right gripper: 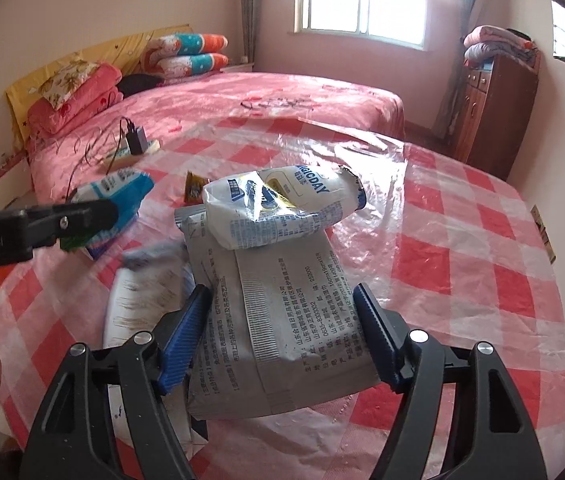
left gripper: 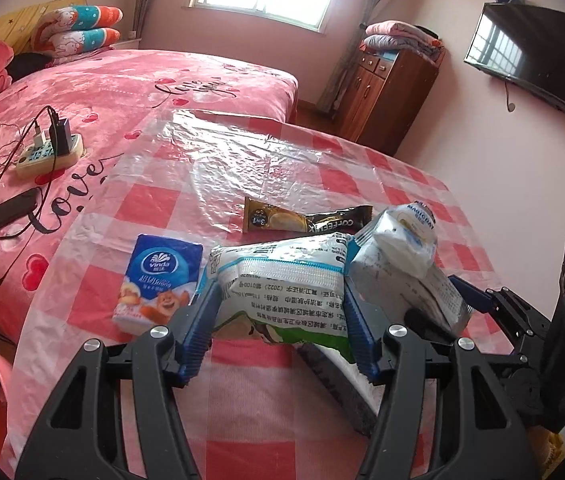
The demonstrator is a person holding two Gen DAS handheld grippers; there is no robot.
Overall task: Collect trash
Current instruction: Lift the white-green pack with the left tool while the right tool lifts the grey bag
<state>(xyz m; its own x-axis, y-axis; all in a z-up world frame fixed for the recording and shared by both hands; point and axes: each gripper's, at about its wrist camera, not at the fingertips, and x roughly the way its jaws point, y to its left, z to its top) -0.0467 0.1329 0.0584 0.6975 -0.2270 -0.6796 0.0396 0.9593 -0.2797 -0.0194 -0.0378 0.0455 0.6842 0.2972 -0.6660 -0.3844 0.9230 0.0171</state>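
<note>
1. Presently, a white and green wrapper (left gripper: 282, 292) is pinched between the blue pads of the left tongs (left gripper: 282, 312) and held above the desk (left gripper: 422, 188).
2. A grey printed wrapper (right gripper: 282, 320) is clamped by the right tongs (right gripper: 282, 336), with a crumpled white milk pouch (right gripper: 282, 204) lying on its far end.
3. In the left wrist view, the grey wrapper and pouch are seen just beside the white and green wrapper, to its right.
4. A blue tissue pack (left gripper: 158, 280) and a coffee sachet (left gripper: 306, 218) are left lying on the red-checked desk cover.
5. A pink bed (left gripper: 122, 80) with a power strip (left gripper: 48, 152) and a phone (left gripper: 10, 210) on it is seen beyond the desk.
</note>
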